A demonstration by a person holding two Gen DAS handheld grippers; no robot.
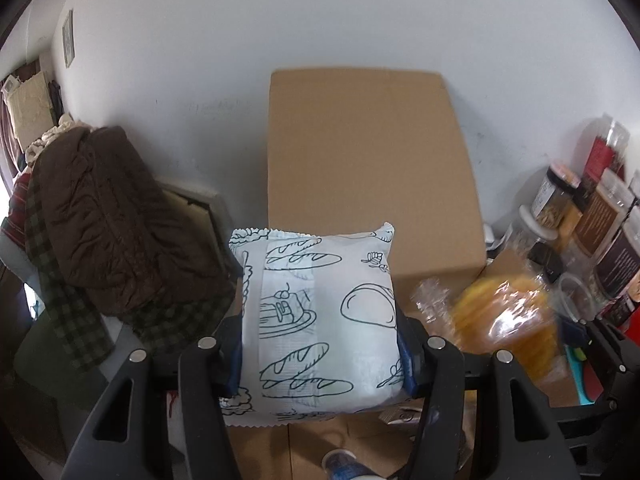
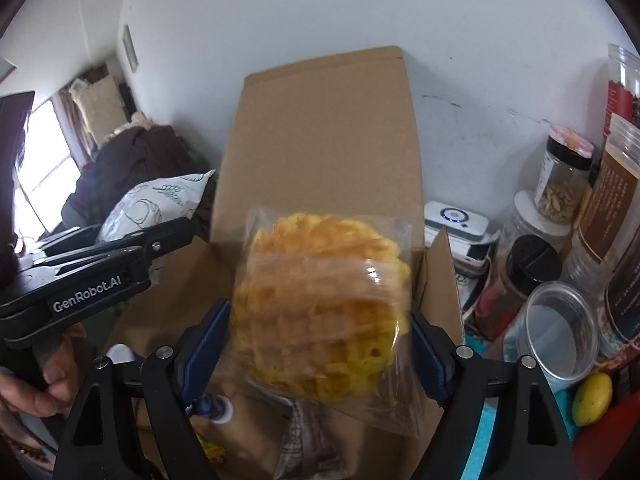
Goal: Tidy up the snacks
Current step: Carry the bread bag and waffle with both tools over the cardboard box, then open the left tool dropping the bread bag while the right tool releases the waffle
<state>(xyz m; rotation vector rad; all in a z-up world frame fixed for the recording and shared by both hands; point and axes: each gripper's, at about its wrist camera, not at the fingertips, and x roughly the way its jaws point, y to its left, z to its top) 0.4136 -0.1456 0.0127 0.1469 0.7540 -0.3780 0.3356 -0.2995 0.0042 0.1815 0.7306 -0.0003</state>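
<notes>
While both snacks hang above the open cardboard box (image 2: pixel 320 152), left fingers (image 1: pixel 320 344) clamp the bread packet (image 1: pixel 316 312); right fingers (image 2: pixel 320 344), spread wide, flank the waffle bag (image 2: pixel 324 312), neither packed yet.

I note a brown quilted jacket (image 1: pixel 116 216) heaped over a green checked cloth (image 1: pixel 68 308) at far left. A small framed picture (image 1: pixel 68 42) hangs on the white wall (image 1: pixel 320 16). At right I observe a white device with a blue ring (image 2: pixel 456 220) and a lemon (image 2: pixel 592 398).
</notes>
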